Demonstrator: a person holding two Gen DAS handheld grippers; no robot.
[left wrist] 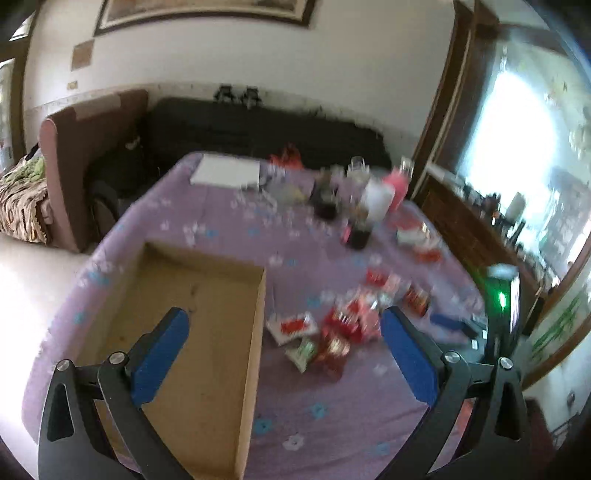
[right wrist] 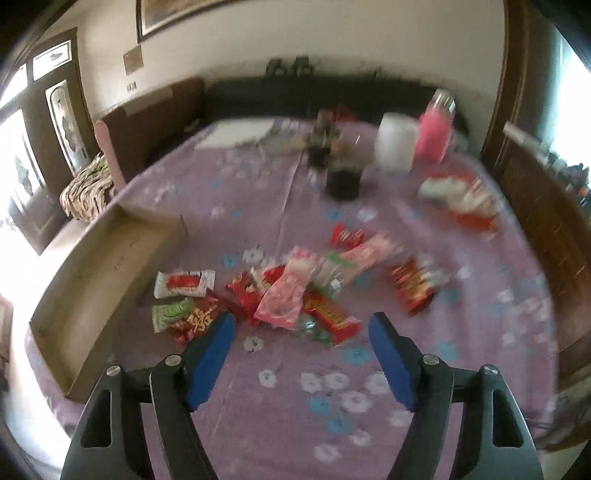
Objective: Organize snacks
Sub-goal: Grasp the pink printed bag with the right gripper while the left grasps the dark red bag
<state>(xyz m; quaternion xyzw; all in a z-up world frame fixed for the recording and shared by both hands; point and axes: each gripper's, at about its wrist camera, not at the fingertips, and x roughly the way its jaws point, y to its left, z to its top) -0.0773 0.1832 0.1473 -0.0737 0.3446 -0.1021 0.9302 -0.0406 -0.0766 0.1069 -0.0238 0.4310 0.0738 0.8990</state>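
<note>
Now, snacks: piled centre frame, just beyond the right gripper.
Fingers: both grippers released, empty.
Box: under the left gripper.

The left wrist view looks down and forward from above the near left side of the counter, over the cardboard tray. The right wrist view looks down more steeply from the near middle. Both share the snack pile, the tray and the far wall.

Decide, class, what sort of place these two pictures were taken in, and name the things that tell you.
Probably a home's living or dining room: a table under a purple flowered tablecloth, a dark sofa along the wall, and a framed picture hanging above it.
</note>
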